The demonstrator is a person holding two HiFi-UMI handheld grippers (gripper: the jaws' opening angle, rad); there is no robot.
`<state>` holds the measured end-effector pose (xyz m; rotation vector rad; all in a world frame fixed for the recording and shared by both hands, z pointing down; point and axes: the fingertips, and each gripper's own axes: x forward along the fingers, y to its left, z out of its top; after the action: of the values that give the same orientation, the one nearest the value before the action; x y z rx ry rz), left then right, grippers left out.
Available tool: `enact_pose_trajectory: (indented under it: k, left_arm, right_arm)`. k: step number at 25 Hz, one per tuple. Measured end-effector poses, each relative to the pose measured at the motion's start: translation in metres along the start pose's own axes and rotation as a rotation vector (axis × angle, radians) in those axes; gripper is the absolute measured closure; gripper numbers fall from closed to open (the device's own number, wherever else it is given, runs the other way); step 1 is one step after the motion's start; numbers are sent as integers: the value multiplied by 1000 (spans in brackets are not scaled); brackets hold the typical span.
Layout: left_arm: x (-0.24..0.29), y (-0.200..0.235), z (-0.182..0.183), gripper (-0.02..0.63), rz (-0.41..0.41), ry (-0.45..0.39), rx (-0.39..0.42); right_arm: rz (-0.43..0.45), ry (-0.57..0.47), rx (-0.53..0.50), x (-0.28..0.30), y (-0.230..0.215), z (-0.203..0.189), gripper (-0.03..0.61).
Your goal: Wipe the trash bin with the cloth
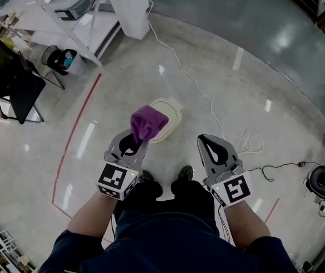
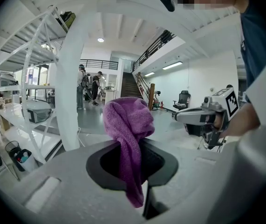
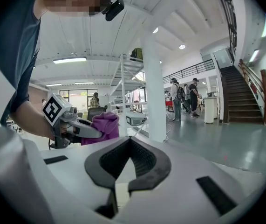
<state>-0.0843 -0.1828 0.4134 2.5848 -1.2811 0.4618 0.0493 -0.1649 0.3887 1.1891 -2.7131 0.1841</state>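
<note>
Pinches a bunched purple cloth (image 1: 148,123) in the left tool (image 1: 135,136), directly over the cream trash bin (image 1: 171,116) on the floor ahead. Shows the right tool (image 1: 204,139) pressed together, empty, farther off. Likely calls for lowering the left.

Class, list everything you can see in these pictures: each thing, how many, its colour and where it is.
cloth: one, purple, clamped in the left gripper, over the bin
trash bin: one, cream, on the floor ahead of the feet
chair: one, black, far left
small basket: one, dark liner, beside the shelving
pillar: one, white, top centre
cable: one, white, trailing across the floor
floor line: one, red, left
shoes: two, black, below the bin
left gripper: grey, shut on the cloth
right gripper: grey, shut, empty
</note>
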Motion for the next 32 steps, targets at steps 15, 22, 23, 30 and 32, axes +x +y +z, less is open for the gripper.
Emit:
enact_pose_trajectory:
  k: [15,22,23,30,32]
  left_arm:
    - [99,55,-147,560,18,26,29]
    - [144,74,-210,560,15,40,52]
    - [151,78,-219,560,14,41,56]
    - [199,95,-271,560,0,58,125]
    - [210,100,-285,560,3,62,147]
  right_arm:
    - [-26,-30,25,70,-21,-151,568]
    - [-43,-47,39,95,-36,-220,568]
    - [-44,-49,40,99,-38,-231,568]
    - [-71,-81,33,123,-56,-291,568]
    - [-73,-96,27,128,-58,-305,569]
